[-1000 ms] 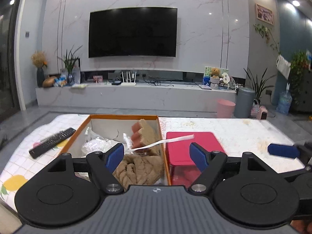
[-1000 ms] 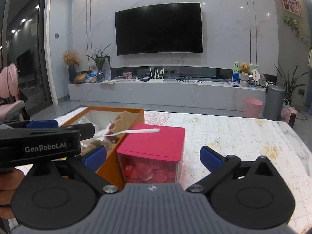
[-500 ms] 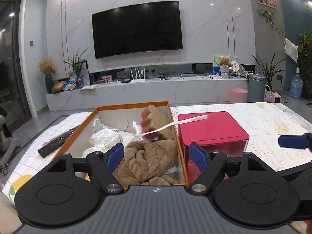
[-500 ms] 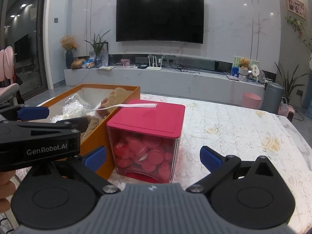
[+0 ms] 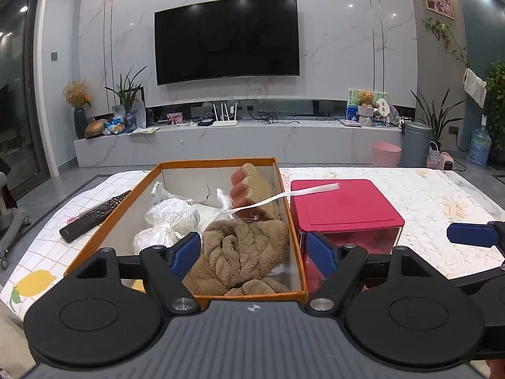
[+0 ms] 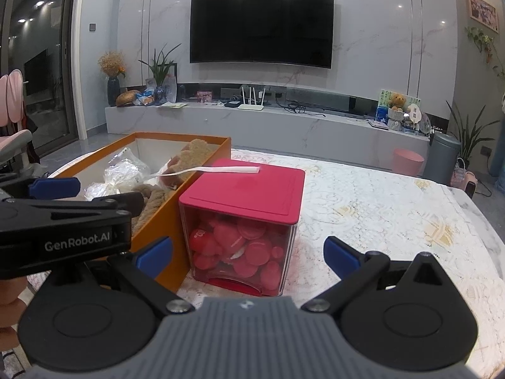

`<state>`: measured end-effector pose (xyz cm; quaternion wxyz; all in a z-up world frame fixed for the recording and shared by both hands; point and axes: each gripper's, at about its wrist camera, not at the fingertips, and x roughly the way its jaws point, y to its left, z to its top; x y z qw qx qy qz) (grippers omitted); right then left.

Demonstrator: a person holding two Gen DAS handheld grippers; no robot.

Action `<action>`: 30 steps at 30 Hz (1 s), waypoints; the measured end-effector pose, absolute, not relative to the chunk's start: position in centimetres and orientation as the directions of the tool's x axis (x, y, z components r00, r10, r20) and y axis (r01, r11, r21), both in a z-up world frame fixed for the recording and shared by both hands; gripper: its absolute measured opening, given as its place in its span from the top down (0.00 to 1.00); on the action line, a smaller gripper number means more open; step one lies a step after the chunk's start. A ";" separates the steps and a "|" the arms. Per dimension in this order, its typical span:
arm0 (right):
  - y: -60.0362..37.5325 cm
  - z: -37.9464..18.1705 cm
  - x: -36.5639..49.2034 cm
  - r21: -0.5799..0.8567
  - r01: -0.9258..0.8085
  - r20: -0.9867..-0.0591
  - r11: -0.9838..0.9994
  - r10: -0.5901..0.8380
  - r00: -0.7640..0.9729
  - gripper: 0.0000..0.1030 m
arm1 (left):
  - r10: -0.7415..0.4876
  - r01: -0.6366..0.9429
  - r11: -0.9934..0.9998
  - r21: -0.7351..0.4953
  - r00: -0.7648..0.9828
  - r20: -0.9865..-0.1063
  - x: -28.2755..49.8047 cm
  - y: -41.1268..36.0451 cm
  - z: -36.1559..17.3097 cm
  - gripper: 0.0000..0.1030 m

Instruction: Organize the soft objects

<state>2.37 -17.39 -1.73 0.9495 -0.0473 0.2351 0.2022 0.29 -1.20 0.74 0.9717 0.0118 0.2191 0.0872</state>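
An orange box [image 5: 148,186] [image 6: 202,170] on the table holds a brown plush towel [image 5: 243,252], a red-and-tan sponge [image 5: 252,189], and white plastic-wrapped bundles [image 5: 170,218]. A white strip [image 5: 293,194] runs from the box onto the red lid of a clear container [image 5: 344,205] [image 6: 243,221] filled with red round pieces. My left gripper [image 5: 255,254] is open, hovering just above the box's near end over the towel. My right gripper [image 6: 247,252] is open in front of the red container, holding nothing.
A black remote [image 5: 94,214] lies left of the box on the patterned tablecloth [image 6: 378,208]. The table's edge curves at the right. Beyond stand a TV console, a pink bin [image 5: 385,154] and a grey bin [image 5: 416,139].
Both grippers have risen and pulled back a little, so the box and red container sit lower and fuller in view. Both stay open; nothing was taken hold of.
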 end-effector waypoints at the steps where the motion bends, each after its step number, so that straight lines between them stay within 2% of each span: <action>1: -17.4 -1.7 2.3 0.004 -0.407 -0.465 0.914 0.362 0.808 0.03 | 0.173 -0.164 0.985 0.058 0.888 -0.426 0.3 -1.2 0.8 0.13; 30: -17.3 -1.6 2.2 0.047 -0.445 -0.478 0.894 0.411 0.776 0.03 | 0.119 -0.137 0.991 -0.005 0.879 -0.461 0.3 -0.7 1.0 0.13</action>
